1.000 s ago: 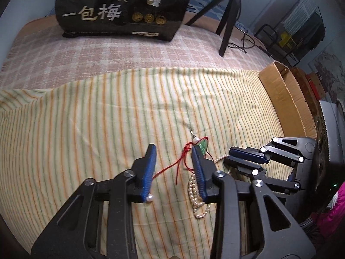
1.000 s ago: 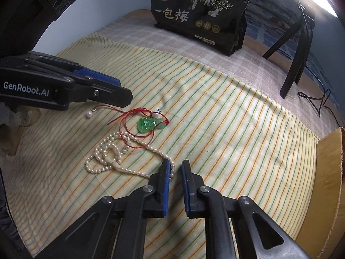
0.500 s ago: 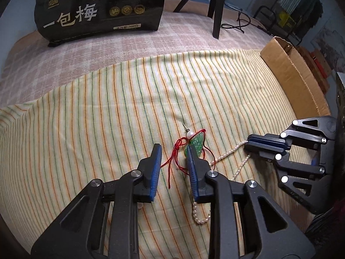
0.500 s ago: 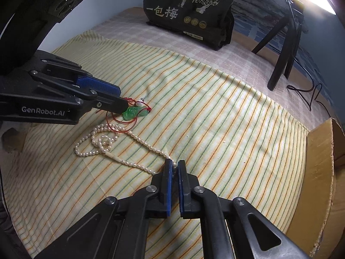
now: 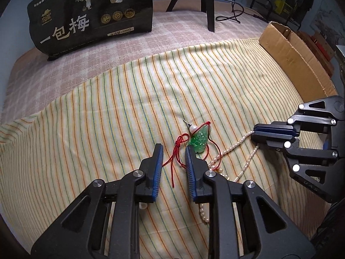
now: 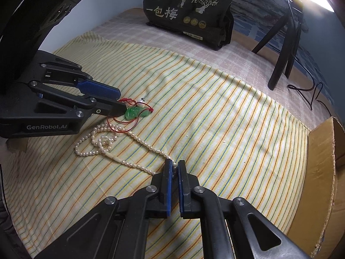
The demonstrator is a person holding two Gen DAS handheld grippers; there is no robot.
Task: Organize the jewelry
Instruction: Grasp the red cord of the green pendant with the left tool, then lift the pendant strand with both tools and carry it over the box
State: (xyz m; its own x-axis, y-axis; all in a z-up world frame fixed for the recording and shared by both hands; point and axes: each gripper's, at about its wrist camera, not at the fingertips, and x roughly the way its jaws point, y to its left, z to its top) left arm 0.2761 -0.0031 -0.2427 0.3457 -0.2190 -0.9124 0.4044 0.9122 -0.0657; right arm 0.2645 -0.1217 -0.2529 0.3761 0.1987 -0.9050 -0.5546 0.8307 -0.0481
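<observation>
Right wrist view: pearl necklace [image 6: 138, 139] is clamped by right gripper [image 6: 175, 165] at 6 o'clock, likely anchoring it; left gripper [image 5: 173, 151] jaws, just closing, stand apart around red cord [image 5: 175, 157].

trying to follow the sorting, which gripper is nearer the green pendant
Left. The left gripper sits right at the green pendant, its red cord between the closing jaws. The right gripper is farther off, shut on the pearl necklace.
</observation>
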